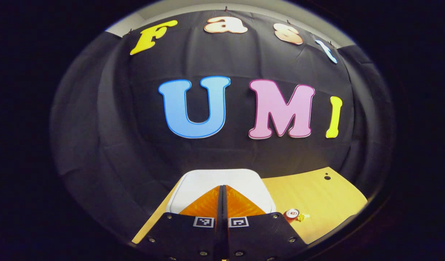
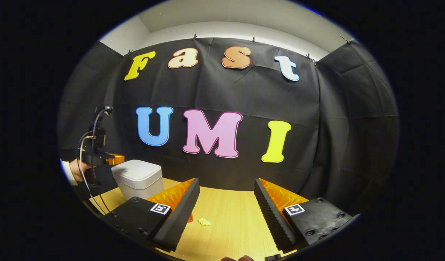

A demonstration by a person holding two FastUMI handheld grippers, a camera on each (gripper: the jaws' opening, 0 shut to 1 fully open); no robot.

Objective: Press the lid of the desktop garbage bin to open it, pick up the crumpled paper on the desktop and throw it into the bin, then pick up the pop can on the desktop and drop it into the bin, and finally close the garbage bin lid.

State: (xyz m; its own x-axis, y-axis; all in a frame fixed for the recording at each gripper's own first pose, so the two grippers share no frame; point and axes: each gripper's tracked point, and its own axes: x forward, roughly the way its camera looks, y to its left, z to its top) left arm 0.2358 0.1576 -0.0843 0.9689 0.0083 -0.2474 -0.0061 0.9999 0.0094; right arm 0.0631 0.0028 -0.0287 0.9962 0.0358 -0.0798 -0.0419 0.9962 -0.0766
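Note:
The white desktop bin [image 1: 222, 177] stands with its lid down, straight ahead in the left gripper view. My left gripper [image 1: 222, 188] is shut with nothing in it, its tips over the lid's near part. A red pop can [image 1: 291, 214] and yellowish crumpled paper [image 1: 302, 216] lie on the table to the bin's right. In the right gripper view, the bin [image 2: 137, 177] is at the left, and the left gripper [image 2: 108, 158] hovers beside its lid. My right gripper [image 2: 226, 183] is open and empty. The paper [image 2: 204, 222] lies ahead of it, and a red bit of the can [image 2: 190, 217] peeks past its finger.
The wooden table [image 2: 229, 214] runs back to the black cloth wall. A hand and sleeve [image 2: 74, 170] hold the left gripper, with cables hanging from it. A small dark hole [image 1: 327, 177] sits near the table's far right corner.

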